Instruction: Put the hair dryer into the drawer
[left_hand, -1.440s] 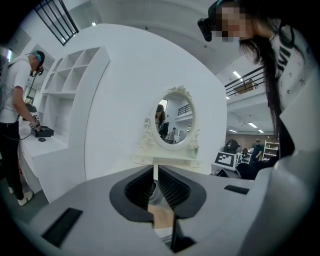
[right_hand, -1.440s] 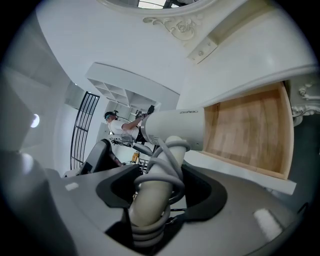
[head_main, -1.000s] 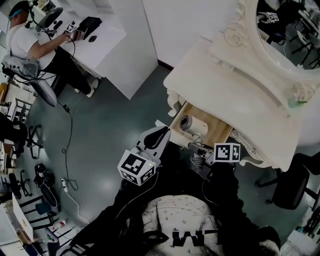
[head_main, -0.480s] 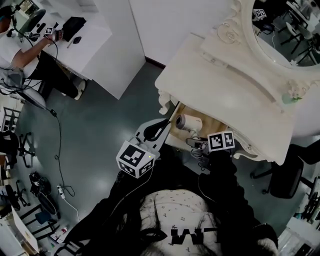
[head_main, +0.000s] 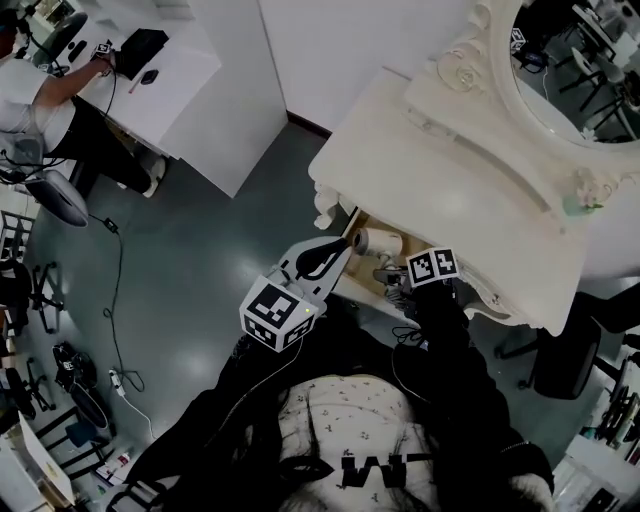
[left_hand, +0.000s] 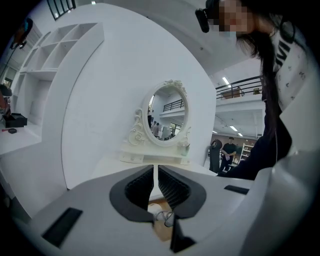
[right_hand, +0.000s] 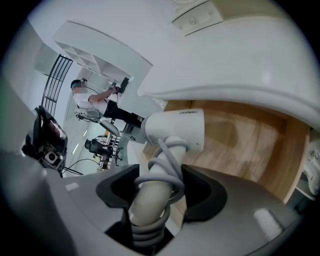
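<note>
hair dryer (right_hand: 172, 131) held by its cord-wrapped handle, white head out ahead over the wooden floor of the open drawer (right_hand: 240, 145); touching that floor or just above it, hard to tell. pinched firmly between the jaws of the right gripper (right_hand: 155, 192), coils of grey cord squeezed in with the handle. compared with a second ago, carried further in toward the desk (head_main: 450, 170): from the head view now tucked close under the overhanging front edge, with far less bare drawer floor showing. probably the lowering-in stage, release not yet made. left gripper (left_hand: 155, 182) brought closer too, now just beside the dryer's nozzle end at the drawer's left corner, jaws drawn nearly together with only a thin slit and nothing between them. likely placed to push the drawer or steady it, though only a guess. beyond, oval mirror (head_main: 570, 60) at the far right of the desk.
</note>
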